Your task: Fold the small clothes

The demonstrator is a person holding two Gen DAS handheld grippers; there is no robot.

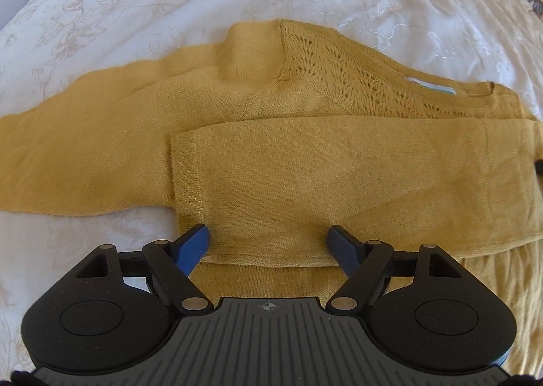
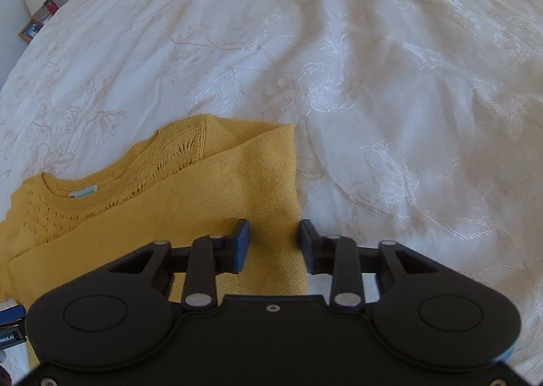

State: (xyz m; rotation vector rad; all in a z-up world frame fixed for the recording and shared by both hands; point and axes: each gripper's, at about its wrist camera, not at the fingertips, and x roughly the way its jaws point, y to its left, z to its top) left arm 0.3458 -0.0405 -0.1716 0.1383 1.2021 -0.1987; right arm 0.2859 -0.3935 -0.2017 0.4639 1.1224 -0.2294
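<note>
The left tongs (image 1: 268, 243) are held wide over the folded sleeve (image 1: 305, 179), not pinching it. The right tongs (image 2: 274, 243) are seen with a gap, over the side edge of the yellow sweater (image 2: 190, 202), likely so it can be folded. The sweater is spread flat on the white bed (image 2: 390, 97).

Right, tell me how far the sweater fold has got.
Done: one sleeve lies folded across the sweater. In hand: left hand-held gripper open near its cuff, right hand-held gripper open at the side edge. Left: the other sleeve lies spread out; body unfolded.
</note>
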